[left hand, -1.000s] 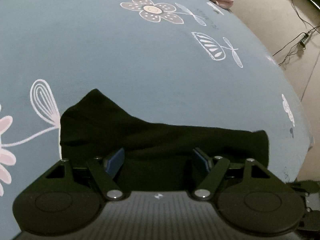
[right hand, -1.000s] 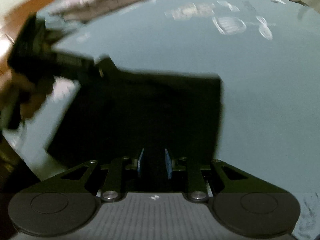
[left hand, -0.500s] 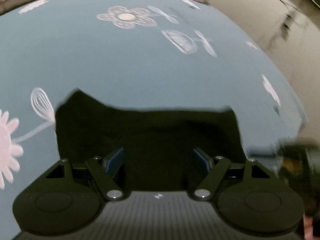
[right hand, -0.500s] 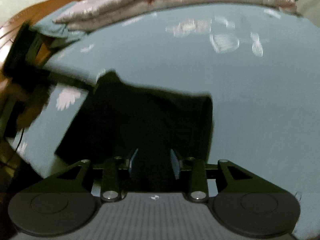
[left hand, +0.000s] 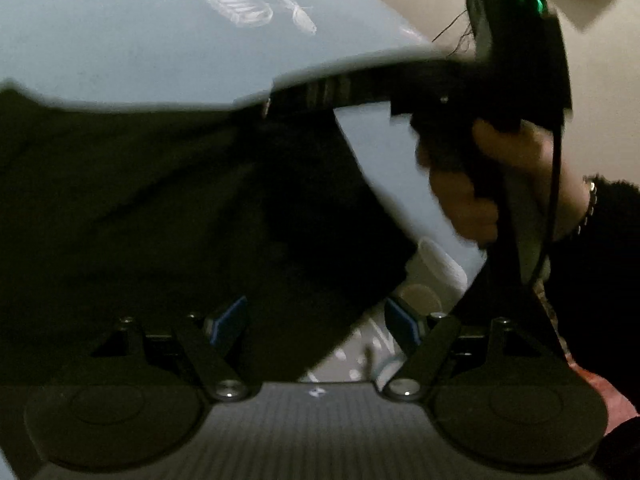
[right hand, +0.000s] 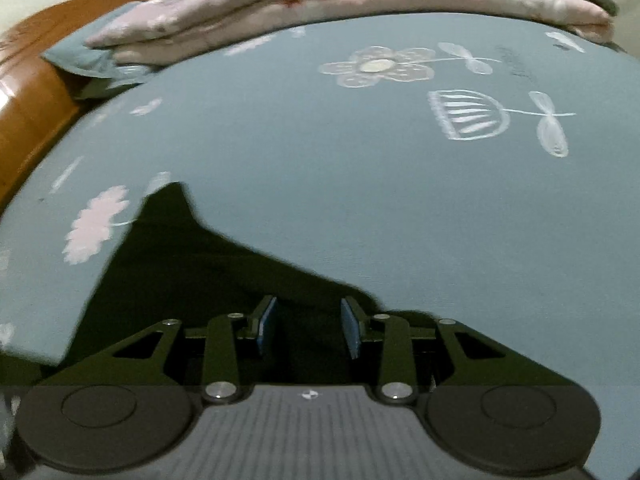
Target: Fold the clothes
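A black garment lies on the blue-grey flowered bed sheet. It fills the left and middle of the left wrist view. My left gripper hangs over its right edge. Its jaws are wide apart and opening, with the cloth's edge under the left pad and nothing pinched. A hand holds the other tool's black handle at the right. In the right wrist view the garment tapers to a point at the lower left. My right gripper stands over its near edge, pads apart, with dark cloth showing in the gap.
A folded pink quilt lies along the far side of the bed. Brown wood borders the bed at the left. In the left wrist view the bed edge curves down at the right, with beige floor and cables beyond it.
The left view has swung right, so the garment now looms large and the hand with the other tool has come in close. The right gripper's pads have spread apart. The left tool has left its view.
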Demonstrator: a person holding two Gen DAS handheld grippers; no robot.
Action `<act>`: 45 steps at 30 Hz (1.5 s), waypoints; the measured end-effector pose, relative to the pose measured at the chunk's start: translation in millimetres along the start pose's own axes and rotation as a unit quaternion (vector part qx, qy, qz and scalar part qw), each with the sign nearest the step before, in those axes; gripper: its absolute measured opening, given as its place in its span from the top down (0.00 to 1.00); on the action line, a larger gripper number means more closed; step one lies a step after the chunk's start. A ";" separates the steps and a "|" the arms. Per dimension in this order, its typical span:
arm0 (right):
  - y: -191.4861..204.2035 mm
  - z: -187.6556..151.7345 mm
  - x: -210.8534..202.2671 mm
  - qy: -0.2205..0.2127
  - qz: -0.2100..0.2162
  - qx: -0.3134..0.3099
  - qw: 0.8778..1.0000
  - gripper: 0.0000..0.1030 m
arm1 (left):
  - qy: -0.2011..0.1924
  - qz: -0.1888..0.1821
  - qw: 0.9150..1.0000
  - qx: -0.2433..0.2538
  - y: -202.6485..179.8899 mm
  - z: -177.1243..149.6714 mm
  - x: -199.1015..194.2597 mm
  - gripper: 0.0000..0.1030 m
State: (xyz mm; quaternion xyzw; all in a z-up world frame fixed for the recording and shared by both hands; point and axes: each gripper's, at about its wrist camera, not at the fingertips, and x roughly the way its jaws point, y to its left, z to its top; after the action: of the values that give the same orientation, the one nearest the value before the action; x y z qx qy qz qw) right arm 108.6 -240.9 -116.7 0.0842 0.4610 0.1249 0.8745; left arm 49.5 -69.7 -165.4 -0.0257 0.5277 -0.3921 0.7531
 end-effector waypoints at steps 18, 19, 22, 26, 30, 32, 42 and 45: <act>-4.7 -72.4 -42.7 0.030 0.065 0.038 0.997 0.55 | -0.066 0.077 0.993 -0.052 36.9 21.4 -56.3 0.21; -6.1 -70.4 -45.8 0.031 0.070 0.046 0.996 0.55 | -0.076 0.079 0.992 -0.059 42.0 24.3 -60.5 0.21; -1.6 -50.1 -55.8 0.018 0.060 0.040 0.997 0.55 | -0.102 0.099 0.988 -0.061 62.3 38.4 -66.5 0.22; 17.2 -20.3 -47.5 0.004 0.071 0.008 0.997 0.51 | -0.138 0.102 0.983 -0.063 94.1 60.7 -70.7 0.23; 31.9 -3.4 -15.2 0.015 0.067 0.003 0.998 0.51 | -0.163 0.067 0.981 -0.082 124.9 85.4 -58.9 0.23; 32.1 -2.9 -2.4 0.025 0.079 0.016 0.996 0.51 | -0.167 0.051 0.980 -0.097 142.0 91.4 -51.4 0.23; 11.5 -16.6 10.0 0.038 0.120 0.045 0.991 0.51 | -0.193 0.079 0.969 -0.130 182.6 100.9 -62.3 0.27; 10.8 -18.1 6.0 0.028 0.118 0.054 0.991 0.51 | -0.199 0.050 0.971 -0.127 175.6 99.4 -75.8 0.26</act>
State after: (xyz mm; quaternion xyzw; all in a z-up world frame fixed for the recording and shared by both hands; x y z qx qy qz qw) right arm 95.4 -228.2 -128.7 0.1818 0.4786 0.2040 0.8344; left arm 219.1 61.2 -142.2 -0.1723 0.4135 -0.2711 0.8520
